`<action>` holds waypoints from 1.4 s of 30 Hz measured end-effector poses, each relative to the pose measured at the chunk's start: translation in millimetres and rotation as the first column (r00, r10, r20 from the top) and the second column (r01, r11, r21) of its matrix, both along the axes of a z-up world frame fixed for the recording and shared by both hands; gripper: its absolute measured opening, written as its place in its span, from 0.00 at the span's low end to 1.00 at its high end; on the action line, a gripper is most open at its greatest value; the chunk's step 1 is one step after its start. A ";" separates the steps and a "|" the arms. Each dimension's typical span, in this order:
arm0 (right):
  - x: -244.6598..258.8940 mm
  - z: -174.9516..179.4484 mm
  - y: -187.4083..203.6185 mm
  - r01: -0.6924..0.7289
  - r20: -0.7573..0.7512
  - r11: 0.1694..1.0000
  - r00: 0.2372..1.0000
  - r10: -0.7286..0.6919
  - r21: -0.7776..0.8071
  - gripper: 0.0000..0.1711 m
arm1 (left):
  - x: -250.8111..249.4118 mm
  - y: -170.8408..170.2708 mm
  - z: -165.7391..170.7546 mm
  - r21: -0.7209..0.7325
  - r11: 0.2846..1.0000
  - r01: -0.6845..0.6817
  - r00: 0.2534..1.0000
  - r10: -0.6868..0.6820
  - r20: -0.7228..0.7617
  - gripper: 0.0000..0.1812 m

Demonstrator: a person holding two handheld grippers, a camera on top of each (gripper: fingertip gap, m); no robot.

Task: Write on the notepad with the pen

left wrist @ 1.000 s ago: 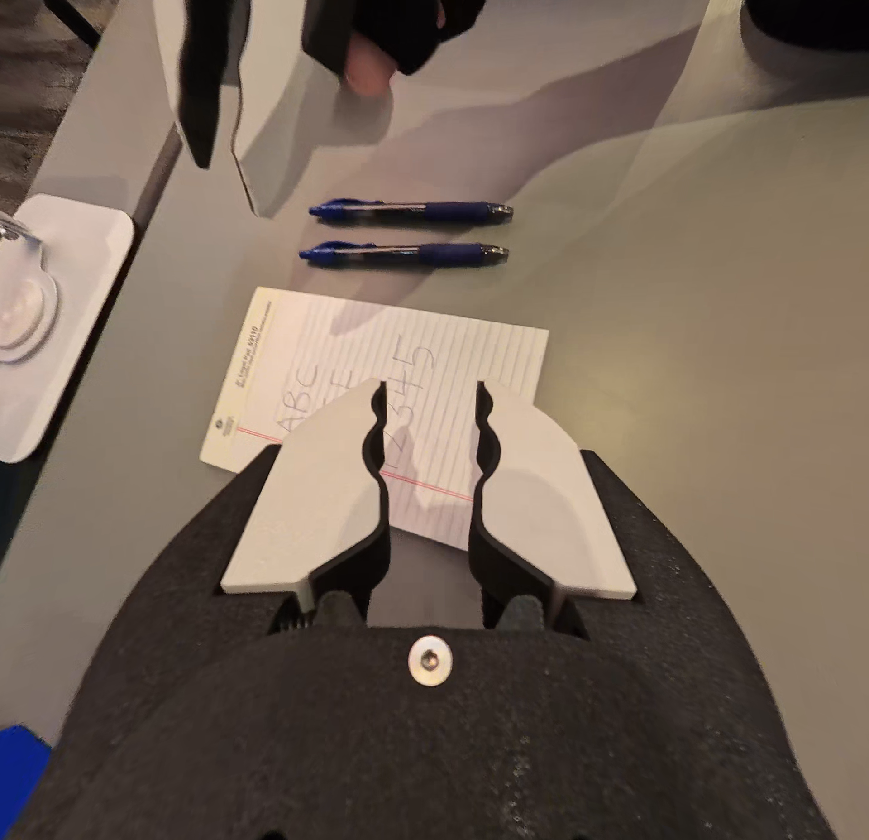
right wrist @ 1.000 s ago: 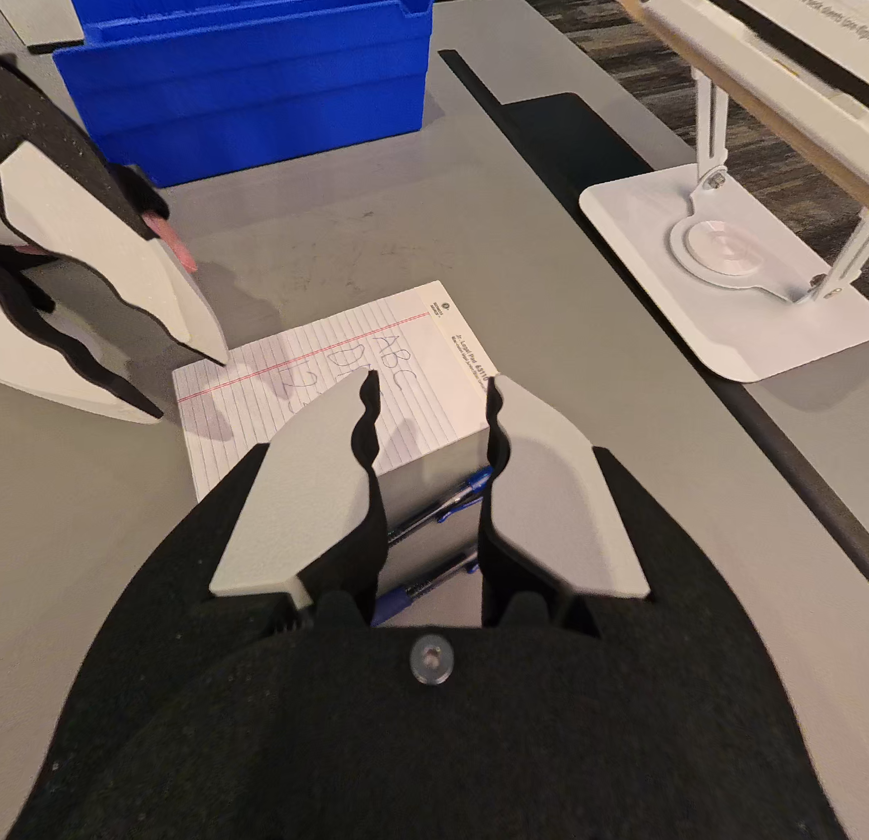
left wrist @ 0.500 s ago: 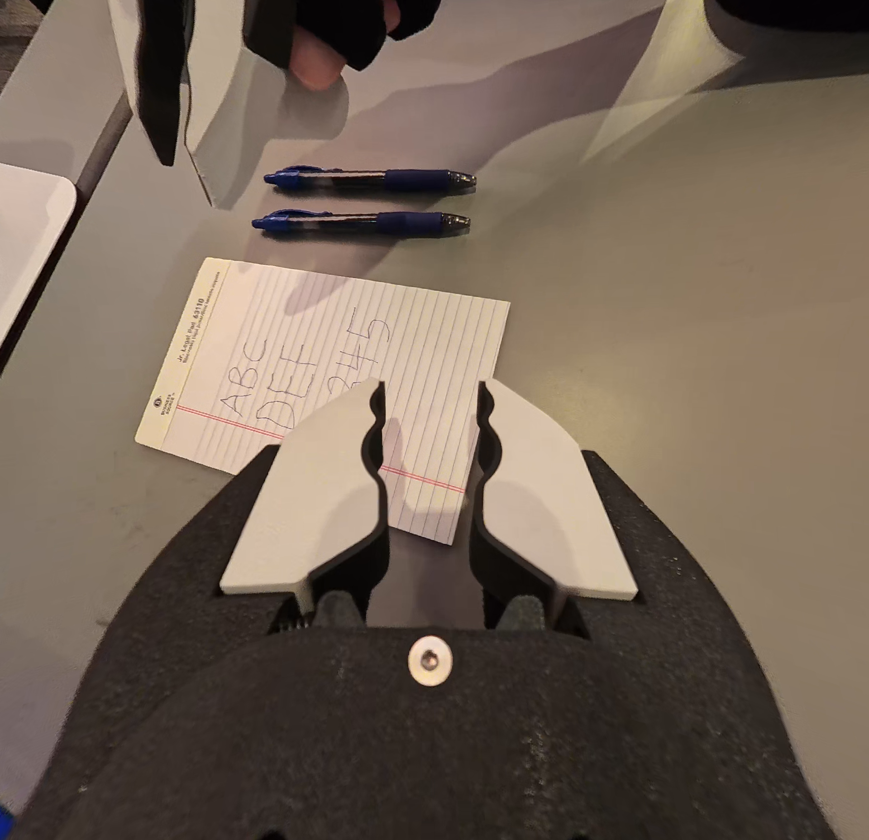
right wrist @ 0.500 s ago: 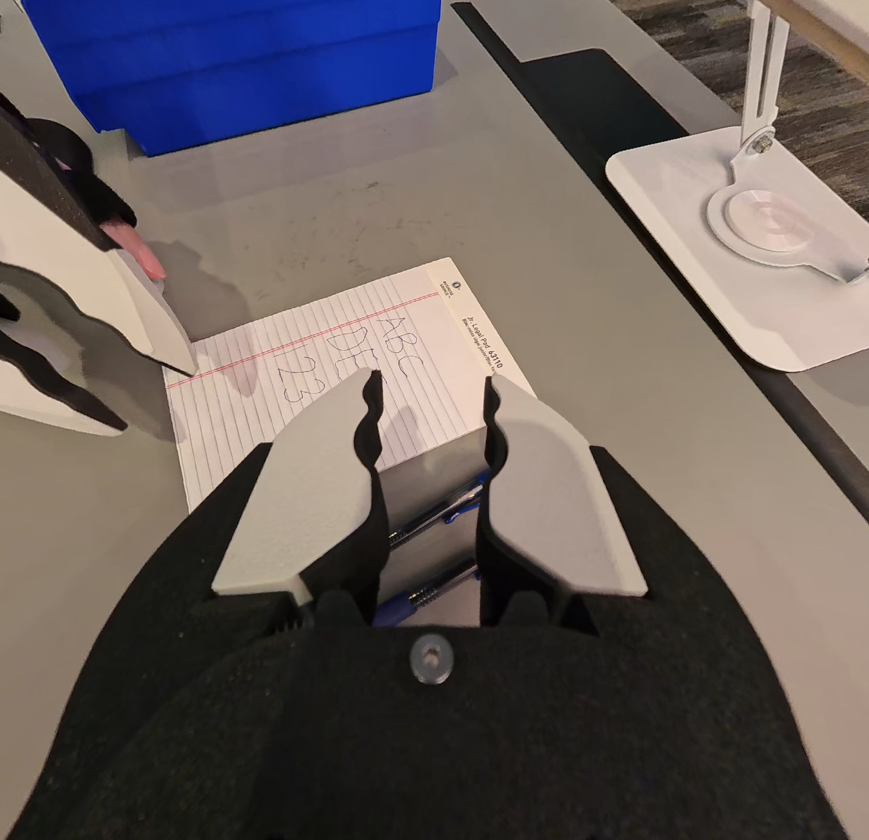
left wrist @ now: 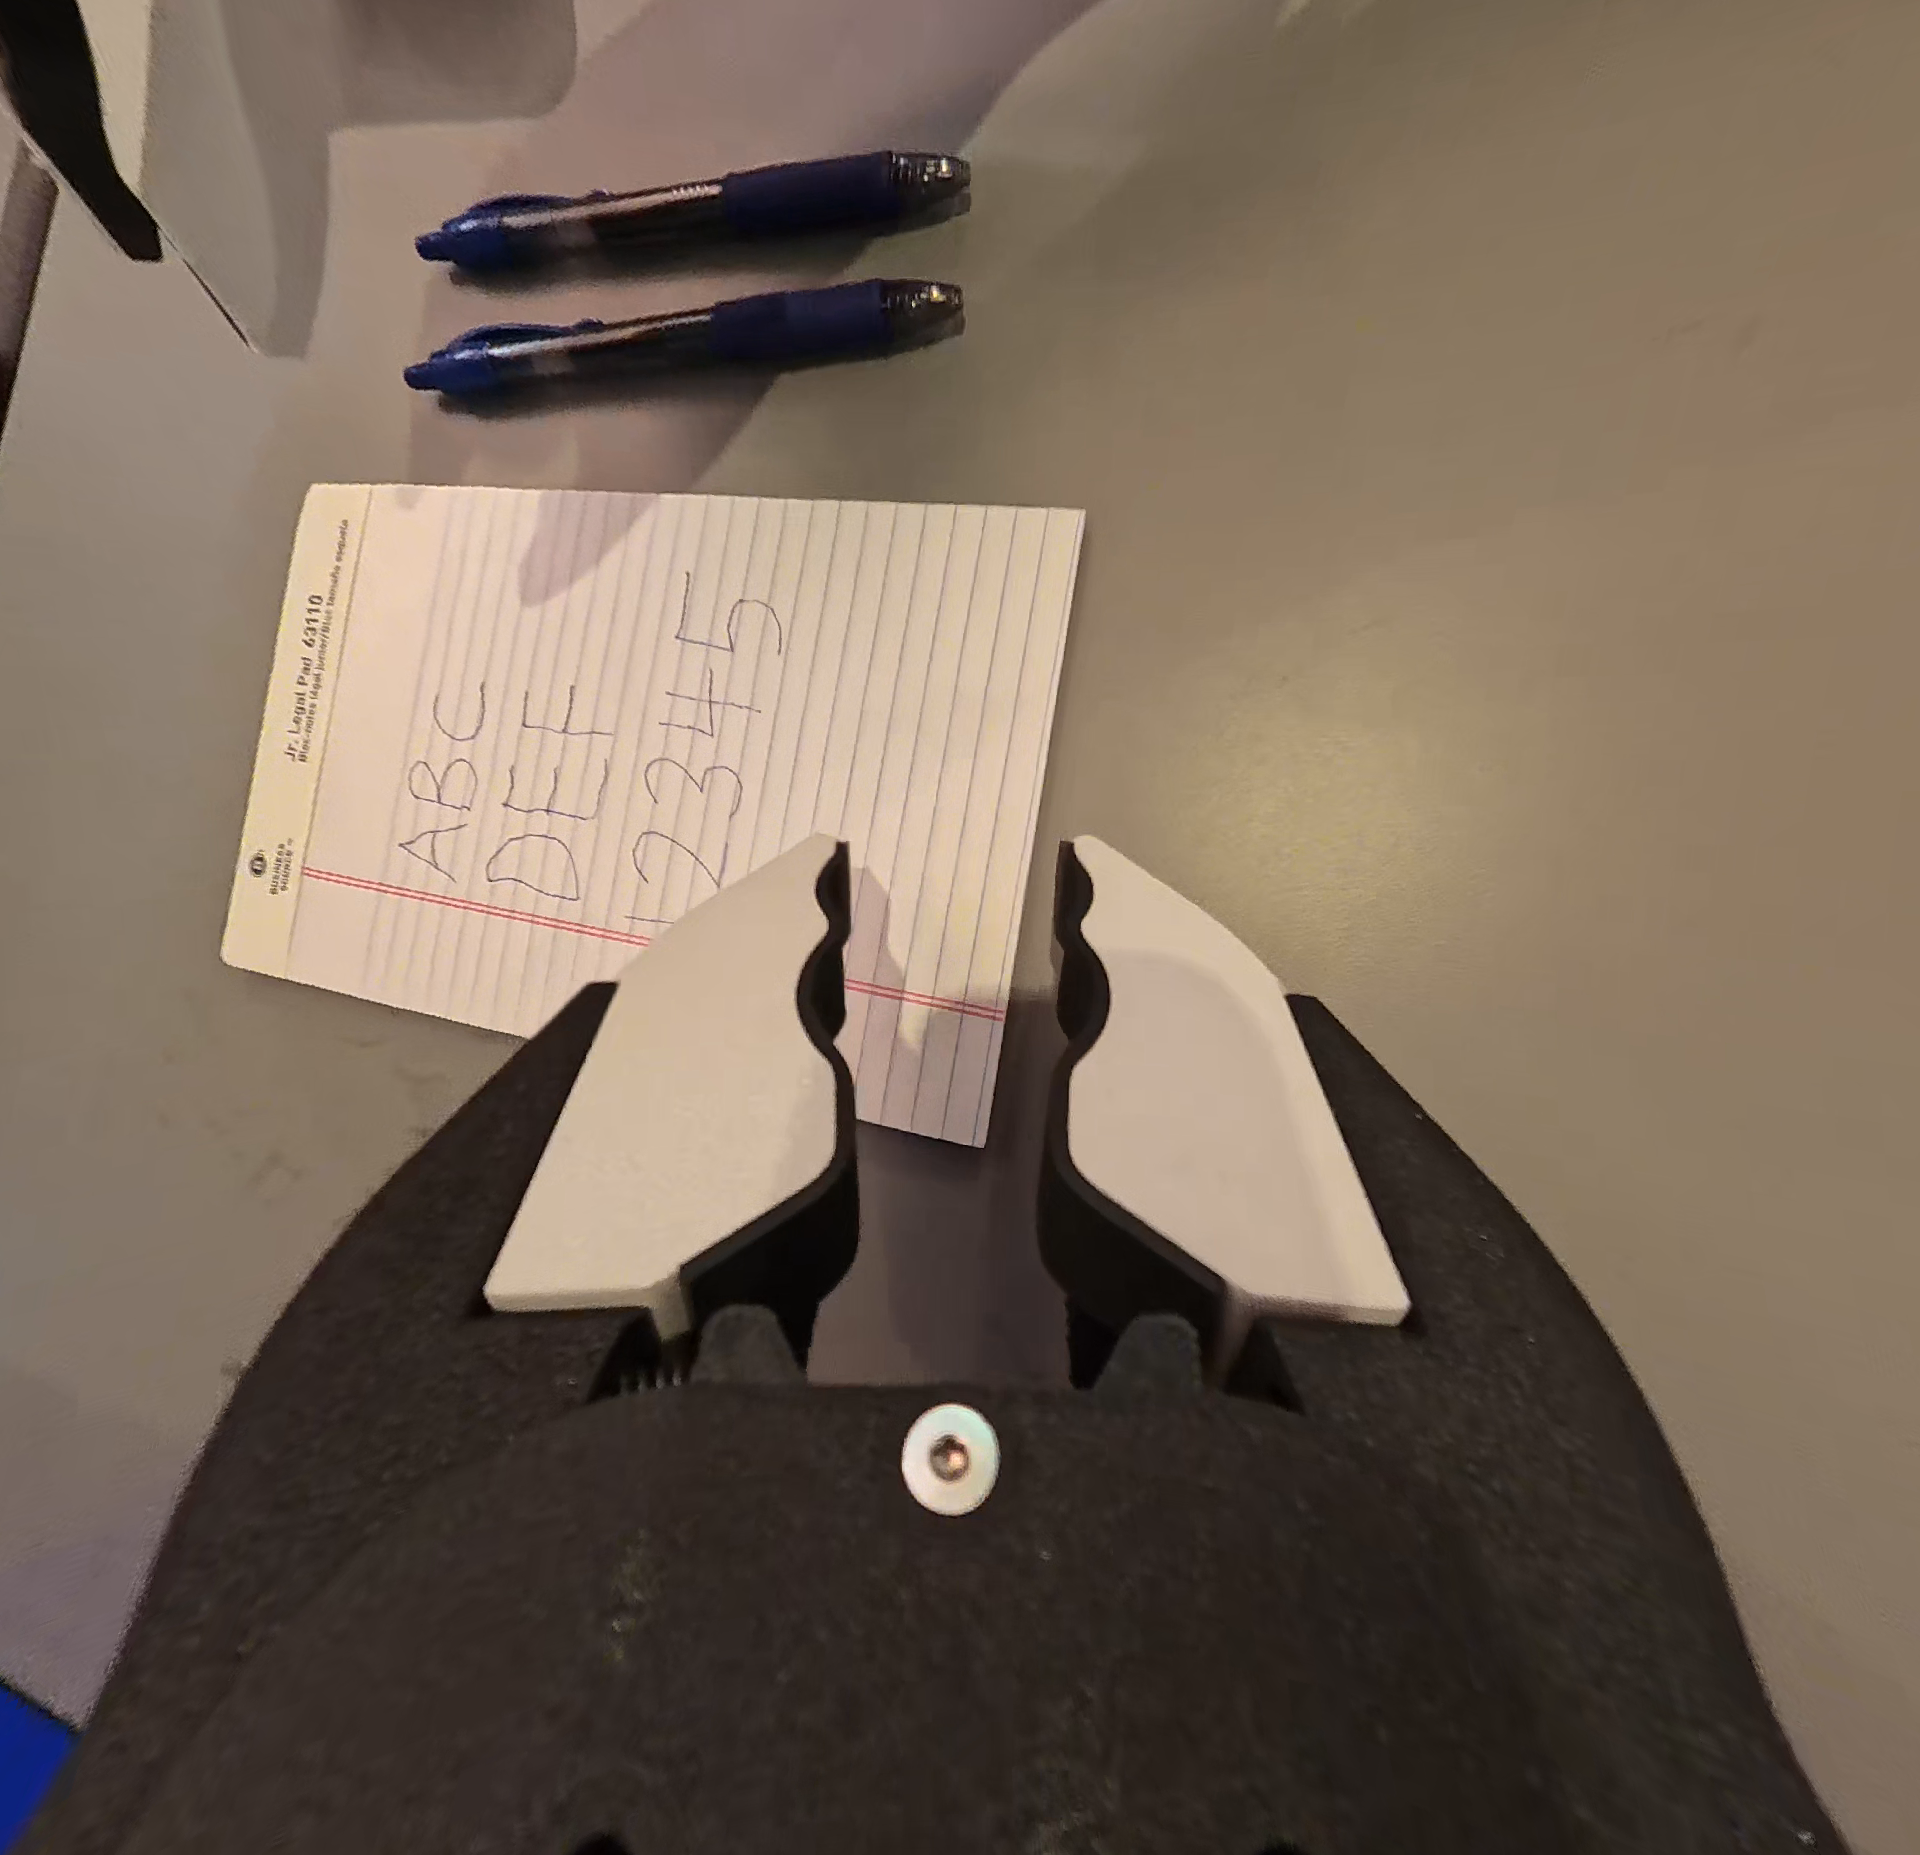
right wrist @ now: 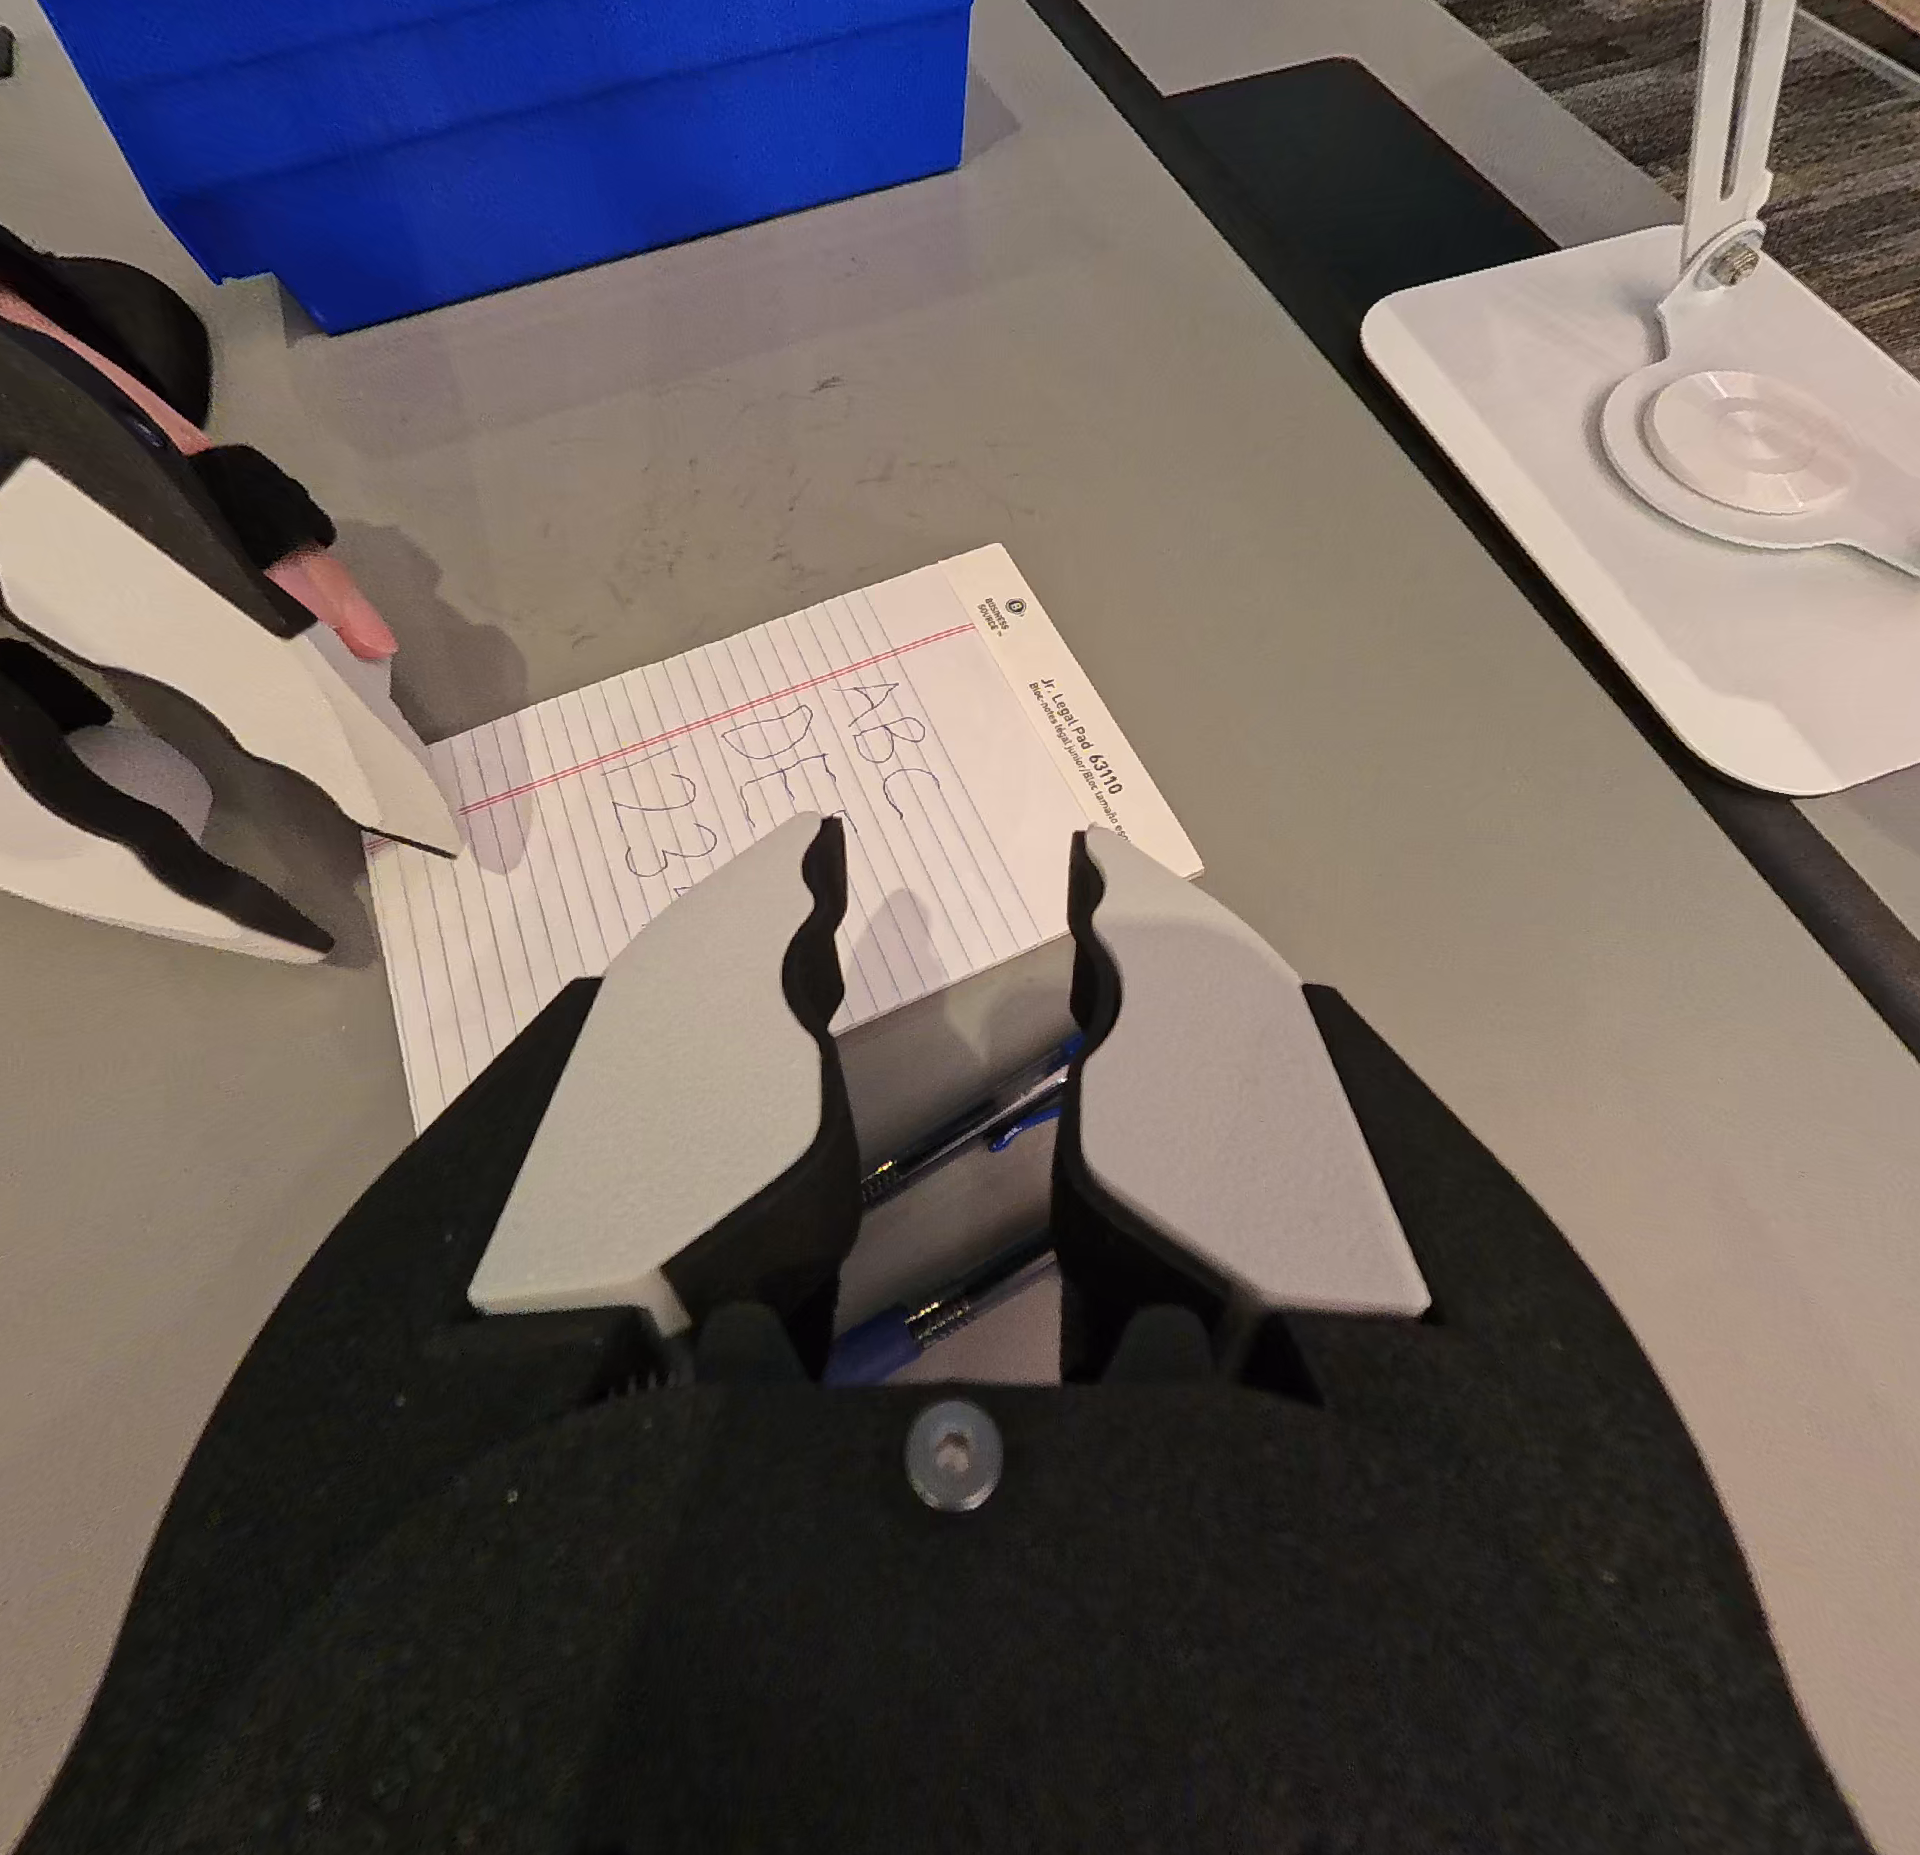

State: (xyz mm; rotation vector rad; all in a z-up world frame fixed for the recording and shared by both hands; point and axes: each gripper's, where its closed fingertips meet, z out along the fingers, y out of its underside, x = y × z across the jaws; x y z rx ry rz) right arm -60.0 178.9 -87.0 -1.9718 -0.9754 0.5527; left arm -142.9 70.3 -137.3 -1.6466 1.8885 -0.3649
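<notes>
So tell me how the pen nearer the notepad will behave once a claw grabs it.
The nearer pen is a thin round barrel lying flat on the table, so it will probably roll if nudged. Its dark grip sleeve likely resists slipping; the clear barrel looks slicker. It seems stiff and light.

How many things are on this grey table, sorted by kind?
Blue pens: 2
Notepad: 1
Blue bin: 1
White stand base: 1
Total: 5, not counting the two open tongs, left and right.
</notes>
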 end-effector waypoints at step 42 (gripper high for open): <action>-2.5 -9.8 -3.1 -0.020 0.026 0.999 0.999 0.021 -0.043 0.23 | -11.5 9.2 -6.1 -0.192 0.980 -0.049 0.998 0.057 0.038 0.17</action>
